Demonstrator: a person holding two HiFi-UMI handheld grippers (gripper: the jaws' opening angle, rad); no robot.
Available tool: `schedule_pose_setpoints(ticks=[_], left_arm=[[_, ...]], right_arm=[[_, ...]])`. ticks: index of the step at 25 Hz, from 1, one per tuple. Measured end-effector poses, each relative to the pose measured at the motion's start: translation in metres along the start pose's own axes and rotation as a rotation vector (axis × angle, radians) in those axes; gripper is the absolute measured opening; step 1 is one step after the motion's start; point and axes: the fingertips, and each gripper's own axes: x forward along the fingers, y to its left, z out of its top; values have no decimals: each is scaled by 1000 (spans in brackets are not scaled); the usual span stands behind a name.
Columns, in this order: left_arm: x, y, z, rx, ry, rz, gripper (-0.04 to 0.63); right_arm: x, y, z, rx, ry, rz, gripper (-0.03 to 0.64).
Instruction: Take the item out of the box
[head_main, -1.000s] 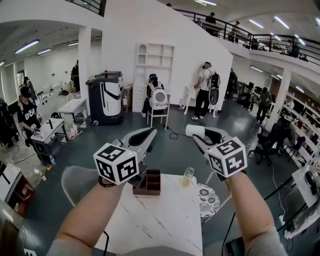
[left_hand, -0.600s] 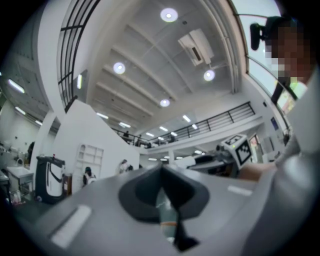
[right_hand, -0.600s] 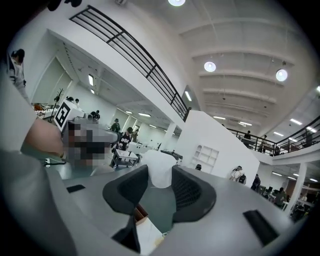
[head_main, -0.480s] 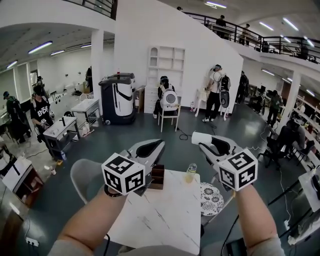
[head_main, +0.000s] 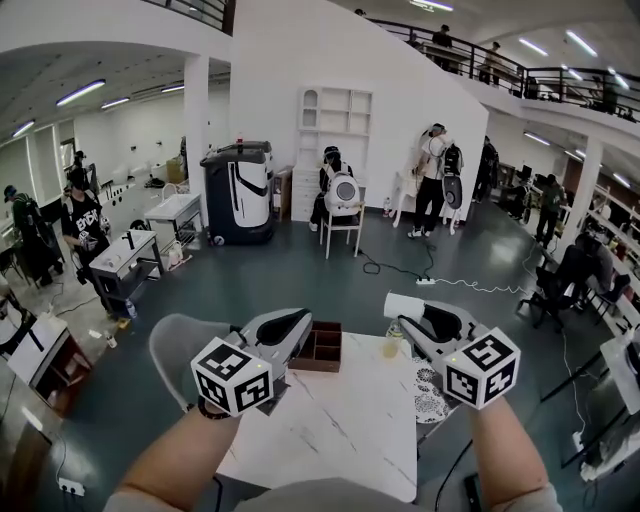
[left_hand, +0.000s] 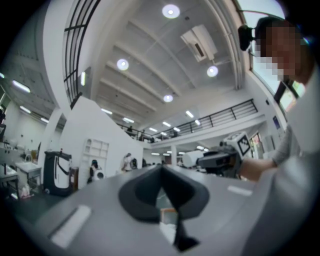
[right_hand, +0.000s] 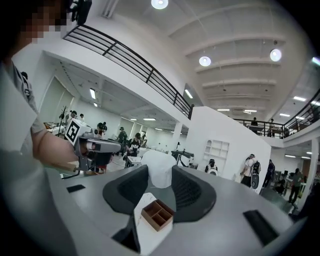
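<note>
A brown wooden box (head_main: 322, 347) with several compartments stands at the far edge of the white marble table (head_main: 340, 425); the right gripper view shows it too, box (right_hand: 158, 215), with its compartments looking empty. My right gripper (head_main: 401, 309) is raised above the table's far right corner, shut on a white cylindrical item (head_main: 403, 303). That white item (right_hand: 159, 168) sits between the ribbed pads. My left gripper (head_main: 298, 323) hovers just left of the box, its jaws together and nothing in them. In the left gripper view the jaws meet in a line.
A small clear bottle (head_main: 392, 341) stands on the table's far right corner, under the right gripper. A round patterned stool (head_main: 428, 385) is right of the table and a grey chair (head_main: 178, 352) left of it. People and work tables fill the hall beyond.
Both grippers have dropped lower in the head view as the view tilted up. The box now shows right of the left gripper's tip instead of under it. The white item stays held.
</note>
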Motion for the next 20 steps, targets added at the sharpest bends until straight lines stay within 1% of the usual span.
schedule_pose_setpoints(ticks=[7,11,16,20], left_arm=[[-63,60,-52,-88,56,-24,2],[-92,94,-80,-106,107,-32,2],[-118,115,-115,-126,153,-56,2],[-127,123,-137,-169,163,-74,2]], right_arm=[[44,61,-41,103,26,11,149],[75,94,-67,157,67,19,149],[105,121,-99,212,120,25,149],[121,135,-120,244,142,51,149]])
